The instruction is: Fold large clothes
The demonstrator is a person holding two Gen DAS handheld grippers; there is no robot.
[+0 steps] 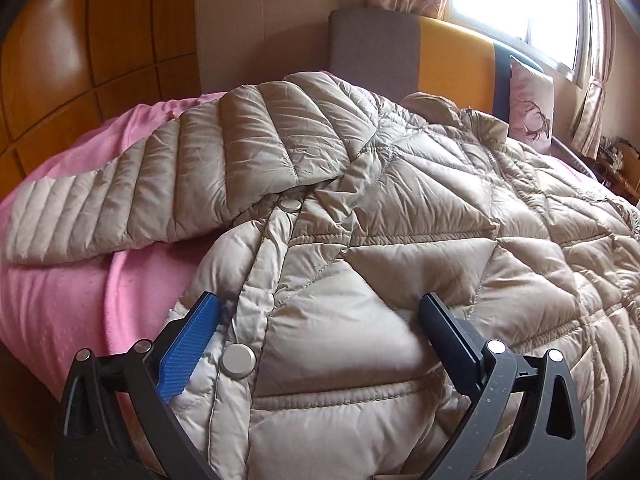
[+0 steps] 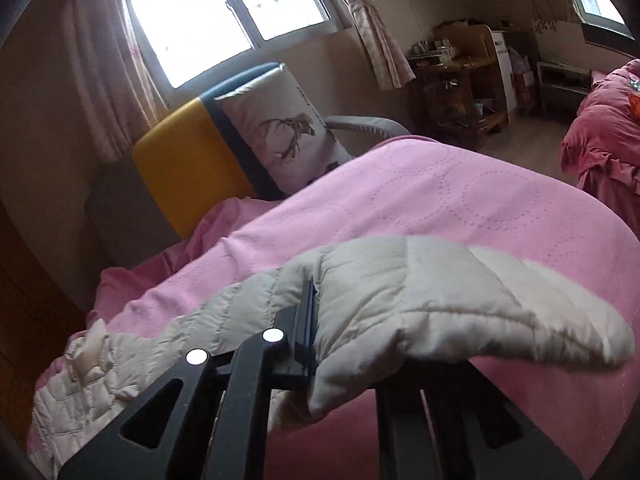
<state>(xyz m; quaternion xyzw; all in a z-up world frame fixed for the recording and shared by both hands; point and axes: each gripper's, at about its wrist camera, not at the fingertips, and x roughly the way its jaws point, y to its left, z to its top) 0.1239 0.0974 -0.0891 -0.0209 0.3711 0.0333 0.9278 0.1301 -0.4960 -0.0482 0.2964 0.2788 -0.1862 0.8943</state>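
Observation:
A beige quilted down jacket lies spread on a pink bedspread. One sleeve stretches out to the left. My left gripper is open, its jaws wide apart over the jacket's lower front by a snap button. In the right wrist view my right gripper is shut on the jacket's other sleeve, which drapes over and hides the right finger. The sleeve is lifted above the pink bedspread.
A grey, yellow and blue headboard and a deer-print pillow stand at the bed's far end under a window. A wooden wardrobe is to the left. Cluttered shelves and a red-covered bed lie to the right.

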